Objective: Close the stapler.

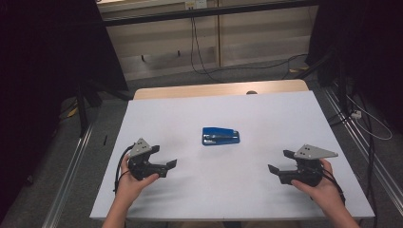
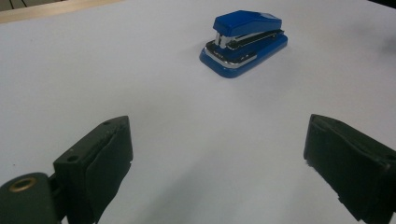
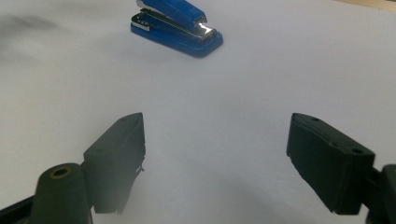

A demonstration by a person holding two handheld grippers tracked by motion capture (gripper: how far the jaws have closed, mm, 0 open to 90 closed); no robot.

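A small blue stapler lies on the white tabletop near its middle. In the left gripper view the stapler sits ahead and slightly right; in the right gripper view the stapler is ahead and to the left. My left gripper is held low at the stapler's left, jaws wide apart and empty, open. My right gripper is at the stapler's right, also open with nothing between its jaws. Both point inward toward the stapler, some way off it.
The table's wooden far edge shows beyond the white sheet. Cables run over the floor behind, and metal rails flank the table on both sides. Dark curtains stand at left and right.
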